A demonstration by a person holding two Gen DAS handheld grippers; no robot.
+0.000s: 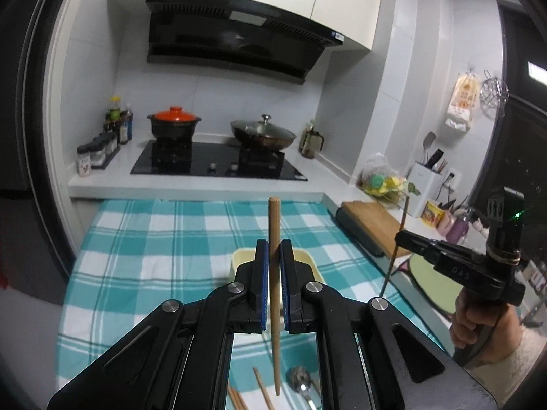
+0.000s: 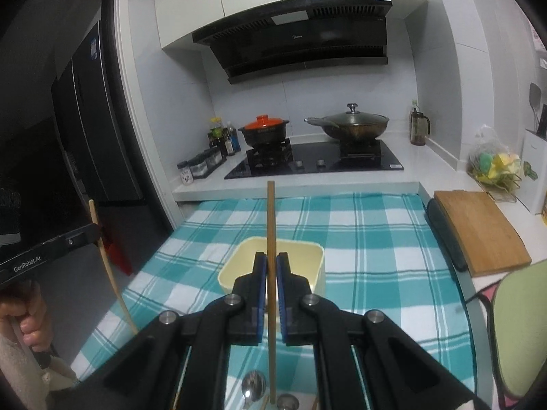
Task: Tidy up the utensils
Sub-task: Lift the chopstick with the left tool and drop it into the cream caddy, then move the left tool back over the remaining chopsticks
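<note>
My left gripper (image 1: 273,249) is shut on a thick wooden chopstick (image 1: 274,218) held upright above the checked cloth. My right gripper (image 2: 271,263) is shut on a thin wooden chopstick (image 2: 271,212), also upright. A cream rectangular bin (image 2: 270,251) stands on the cloth just beyond both grippers; it also shows in the left wrist view (image 1: 304,256). The right gripper (image 1: 400,235) appears at the right of the left wrist view, the left gripper (image 2: 94,230) at the left of the right wrist view. Loose chopsticks (image 1: 261,387) and metal spoons (image 2: 253,386) lie on the cloth below.
A teal checked cloth (image 2: 376,246) covers the counter. A wooden cutting board (image 2: 478,229) lies at the right. A stove with an orange-lidded pot (image 2: 265,130) and a wok (image 2: 352,124) stands behind. Spice jars (image 2: 201,165) stand at the back left.
</note>
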